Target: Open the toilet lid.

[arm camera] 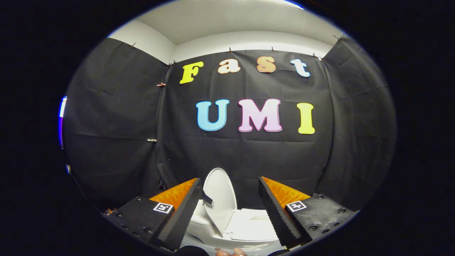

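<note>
The left finger [185, 209] of the claw [231, 208] rises beside the raised toilet lid [219, 199], whose edge it may just touch; I cannot tell for sure. The lid stands upright between the spread fingers, above the white toilet [249, 227]. The right finger [275, 209] stands well apart, holding nothing. Fingertips of a hand [230, 252] show below.

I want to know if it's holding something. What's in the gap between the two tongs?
In the gripper view, the open tongs grip nothing. Beyond the gap stands the white toilet lid, raised upright, with the toilet's flat white top beside it.
</note>
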